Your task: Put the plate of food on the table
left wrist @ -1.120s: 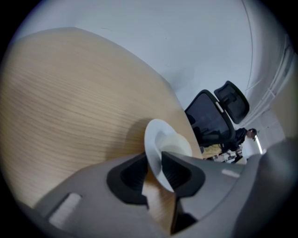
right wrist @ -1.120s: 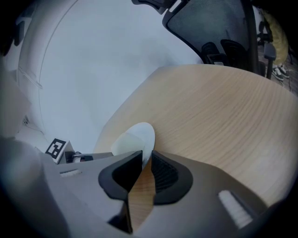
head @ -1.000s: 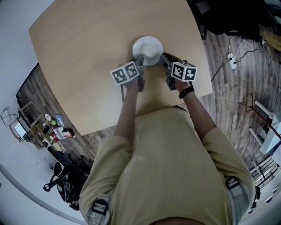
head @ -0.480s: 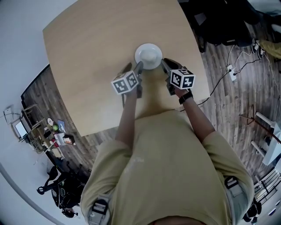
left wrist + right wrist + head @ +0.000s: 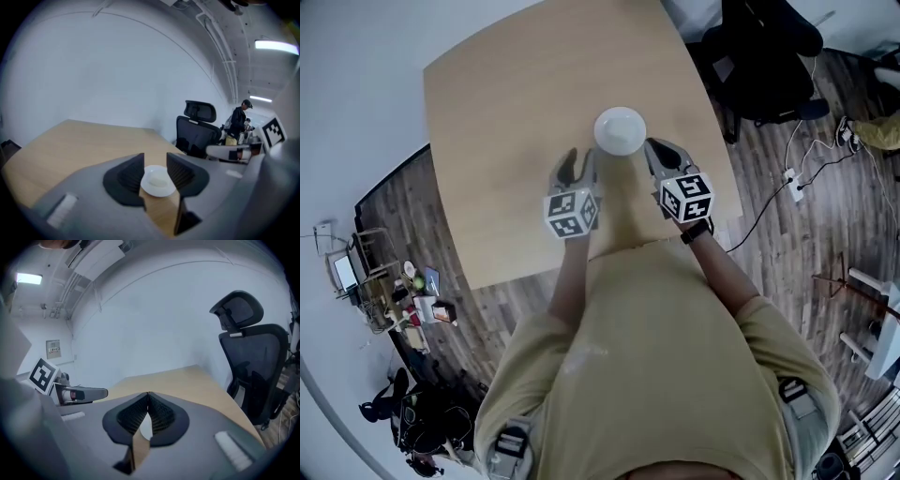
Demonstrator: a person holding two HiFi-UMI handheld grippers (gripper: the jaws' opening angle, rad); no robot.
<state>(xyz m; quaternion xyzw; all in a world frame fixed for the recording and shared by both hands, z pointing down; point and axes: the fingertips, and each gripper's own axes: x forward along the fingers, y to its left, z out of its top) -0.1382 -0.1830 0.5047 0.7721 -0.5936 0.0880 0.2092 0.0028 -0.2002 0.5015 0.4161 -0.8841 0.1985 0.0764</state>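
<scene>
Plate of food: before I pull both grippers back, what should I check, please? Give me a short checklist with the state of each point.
1. Plate flat on the table: ok.
2. Food on the plate: ok.
3. Left gripper off the plate: ok; jaws apart and closing, plate ahead of them, not gripped.
4. Right gripper off the plate: ok; jaws shut, empty.
5. Plate away from the table edges: ok.
</scene>
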